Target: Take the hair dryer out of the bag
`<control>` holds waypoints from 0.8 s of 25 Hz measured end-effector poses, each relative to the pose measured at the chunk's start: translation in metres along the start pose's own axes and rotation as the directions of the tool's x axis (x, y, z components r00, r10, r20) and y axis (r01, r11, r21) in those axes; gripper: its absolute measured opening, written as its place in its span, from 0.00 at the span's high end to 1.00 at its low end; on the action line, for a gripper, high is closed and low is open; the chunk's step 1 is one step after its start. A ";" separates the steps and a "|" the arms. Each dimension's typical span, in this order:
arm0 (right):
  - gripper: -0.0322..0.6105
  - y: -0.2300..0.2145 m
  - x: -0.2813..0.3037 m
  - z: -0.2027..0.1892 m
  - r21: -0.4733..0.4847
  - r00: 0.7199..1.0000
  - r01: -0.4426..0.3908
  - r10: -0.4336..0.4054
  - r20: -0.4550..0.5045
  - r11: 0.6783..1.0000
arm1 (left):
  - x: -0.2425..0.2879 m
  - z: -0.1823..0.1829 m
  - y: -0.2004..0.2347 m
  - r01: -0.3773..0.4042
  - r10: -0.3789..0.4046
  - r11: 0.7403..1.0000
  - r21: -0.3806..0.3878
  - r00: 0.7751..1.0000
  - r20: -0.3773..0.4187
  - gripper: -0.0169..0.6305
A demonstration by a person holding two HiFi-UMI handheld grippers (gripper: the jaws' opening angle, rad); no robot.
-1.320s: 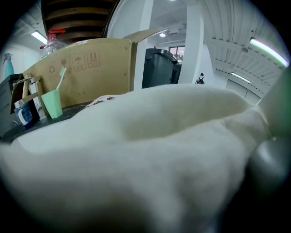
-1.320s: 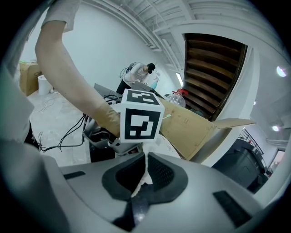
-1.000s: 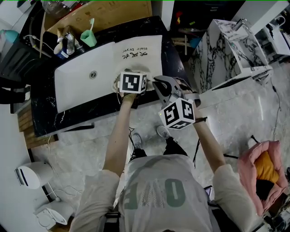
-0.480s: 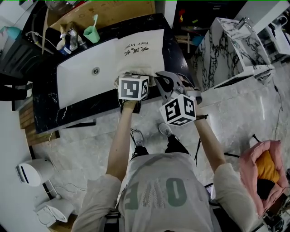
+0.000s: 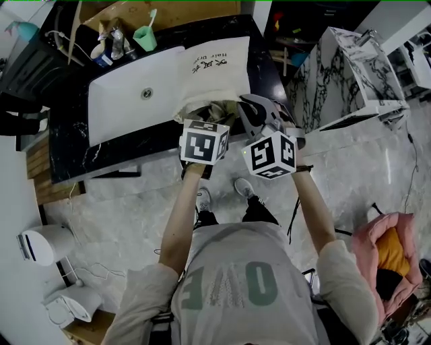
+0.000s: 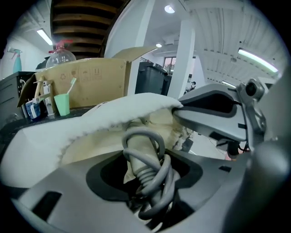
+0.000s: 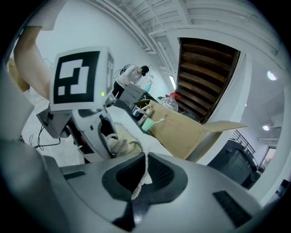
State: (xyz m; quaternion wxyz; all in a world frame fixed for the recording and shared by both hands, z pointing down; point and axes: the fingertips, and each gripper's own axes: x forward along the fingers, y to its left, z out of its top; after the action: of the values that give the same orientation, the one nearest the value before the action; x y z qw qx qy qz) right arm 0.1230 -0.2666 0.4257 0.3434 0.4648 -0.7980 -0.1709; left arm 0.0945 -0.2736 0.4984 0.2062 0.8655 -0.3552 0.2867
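On the black marble counter (image 5: 67,148) lay the white cloth bag (image 5: 215,71), its rim pinched in the right gripper (image 7: 140,175). The left gripper (image 6: 146,182) clamped the cream plastic hair dryer (image 6: 136,159), partly inside the bag, over its coiled grey cord (image 6: 157,141). Slipping loops could loosen that grip and drop it.

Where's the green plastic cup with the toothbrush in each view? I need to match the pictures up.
Head view: the green plastic cup is at the top, left of centre, beyond the white sink.
Left gripper view: the cup is at the far left, mid-height.
Right gripper view: the cup is small, near the centre.
Shared landmark: the brown cardboard box stands right behind the cup in all three.
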 end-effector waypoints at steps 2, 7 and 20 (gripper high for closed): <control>0.88 -0.001 0.000 -0.001 0.003 1.000 0.009 -0.009 -0.008 1.000 | -0.006 -0.009 -0.006 0.007 -0.007 1.000 0.003 1.000 0.000 0.56; 0.88 -0.001 -0.002 -0.004 -0.003 1.000 0.013 -0.013 -0.025 1.000 | -0.026 -0.027 -0.015 0.032 -0.032 0.999 -0.013 0.999 0.013 0.56; 0.89 0.004 0.003 -0.014 -0.018 0.998 0.001 -0.002 -0.067 1.000 | -0.076 -0.074 -0.031 0.134 -0.129 0.988 -0.076 0.989 0.071 0.56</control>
State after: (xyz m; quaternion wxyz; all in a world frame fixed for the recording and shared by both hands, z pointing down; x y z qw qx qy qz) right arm 0.1299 -0.2668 0.4393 0.3738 0.4678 -0.7842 -0.1626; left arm 0.0470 -0.1737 0.4999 0.2475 0.8871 -0.3150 0.2294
